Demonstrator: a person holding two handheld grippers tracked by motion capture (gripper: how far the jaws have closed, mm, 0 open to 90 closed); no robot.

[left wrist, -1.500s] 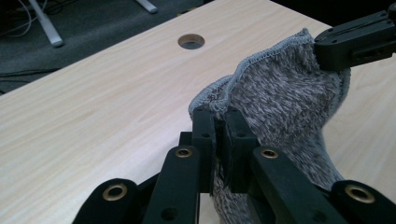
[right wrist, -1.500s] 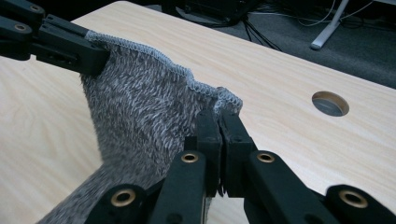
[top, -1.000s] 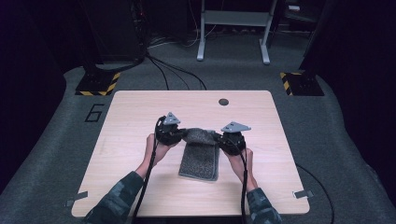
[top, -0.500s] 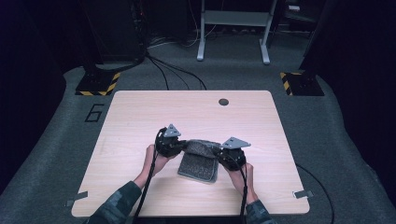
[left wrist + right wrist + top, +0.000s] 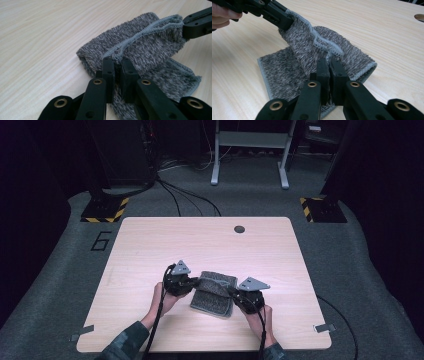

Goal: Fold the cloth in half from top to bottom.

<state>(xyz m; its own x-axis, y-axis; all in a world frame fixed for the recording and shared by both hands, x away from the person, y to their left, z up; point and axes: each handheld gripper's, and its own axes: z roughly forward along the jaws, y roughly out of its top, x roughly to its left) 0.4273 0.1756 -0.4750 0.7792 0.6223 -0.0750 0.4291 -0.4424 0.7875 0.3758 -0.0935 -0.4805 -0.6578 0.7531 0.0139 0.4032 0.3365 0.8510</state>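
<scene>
Broadly, the pale rectangular wooden table (image 5: 150,245) fills the middle of the high view, standing on grey carpet with a small dark round hole (image 5: 239,229) near its far edge. On the near half lies the grey fuzzy terry towel with a stitched hem (image 5: 214,292), partly folded over itself, its upper layer lifted off the lower one. The left gripper (image 5: 192,282) has its black jaws pinched tight on one hemmed corner of the towel (image 5: 117,53). The right gripper (image 5: 234,292) clamps the opposite corner (image 5: 332,53) likewise, jaws nearly together.
</scene>
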